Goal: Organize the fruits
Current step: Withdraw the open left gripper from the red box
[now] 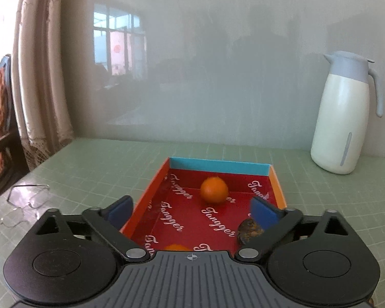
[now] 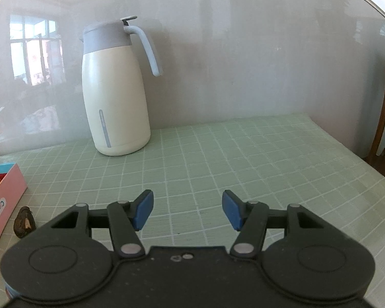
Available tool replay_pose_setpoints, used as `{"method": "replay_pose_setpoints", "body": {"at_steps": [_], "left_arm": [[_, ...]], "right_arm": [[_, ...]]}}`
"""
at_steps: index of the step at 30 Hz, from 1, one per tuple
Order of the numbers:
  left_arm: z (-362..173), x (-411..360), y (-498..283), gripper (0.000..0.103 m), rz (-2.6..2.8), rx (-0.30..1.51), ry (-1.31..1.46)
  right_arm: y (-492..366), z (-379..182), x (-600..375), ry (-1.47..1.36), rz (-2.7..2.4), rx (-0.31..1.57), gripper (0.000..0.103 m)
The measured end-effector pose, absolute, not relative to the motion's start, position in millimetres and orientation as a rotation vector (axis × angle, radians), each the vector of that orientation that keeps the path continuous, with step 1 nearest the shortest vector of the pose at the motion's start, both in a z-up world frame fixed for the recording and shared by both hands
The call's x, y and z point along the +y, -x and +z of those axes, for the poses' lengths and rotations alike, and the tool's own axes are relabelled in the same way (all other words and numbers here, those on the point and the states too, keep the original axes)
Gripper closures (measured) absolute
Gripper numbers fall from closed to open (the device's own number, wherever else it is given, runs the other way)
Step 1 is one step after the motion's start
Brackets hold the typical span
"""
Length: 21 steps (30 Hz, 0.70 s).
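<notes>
Round orange fruit [image 1: 214, 189] sits loose at 12 o'clock in red printed cardboard tray [image 1: 151, 179]; second orange fruit [image 1: 176, 247] peeks at 6 o'clock edge.

Dark wrinkled fruit [image 2: 24, 221] lies outside tray, at its 3 o'clock side, likely next to collect.

Left gripper [image 1: 193, 213] hangs over tray, jaws spread wide, nothing pinched: looks like fresh drop.

Right gripper [image 2: 187, 209] half spread, empty, over green gridded mat [image 2: 243, 159]; cream thermos jug [image 2: 115, 89] at 11 o'clock.

A second orange fruit [image 1: 175, 247] is mostly hidden behind the left tool [image 1: 192, 209] body. The box [image 2: 2, 192] is cut off by the right wrist view's left edge. The dark object [image 1: 249, 231] is partly covered by one pad; identity indeterminate.
</notes>
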<state>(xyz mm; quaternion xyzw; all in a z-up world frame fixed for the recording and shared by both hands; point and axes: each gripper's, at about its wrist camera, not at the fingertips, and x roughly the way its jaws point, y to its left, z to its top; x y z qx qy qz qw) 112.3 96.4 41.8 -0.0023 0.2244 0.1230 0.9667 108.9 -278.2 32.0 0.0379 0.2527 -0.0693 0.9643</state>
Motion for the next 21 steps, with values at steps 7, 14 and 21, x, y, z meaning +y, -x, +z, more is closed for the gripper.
{"method": "replay_pose_setpoints", "body": {"at_steps": [7,14,21], "left_arm": [[43.3,96.8,-99.2,0.0,0.287,0.437,0.0],[41.5,97.8,-85.5,0.0,0.332,0.41,-0.03],[39.7,105.0,-78.2,0.0,0.363,0.419,-0.061]], "right_arm": [[-107.1,32.3,-281.9,-0.079,-0.125,0.517,0.044],[-110.2,31.4,-270.0,-0.075,-0.082,0.523,0.044],[-116.8,28.9,-241.5,-0.052,-0.026,0.534,0.044]]}}
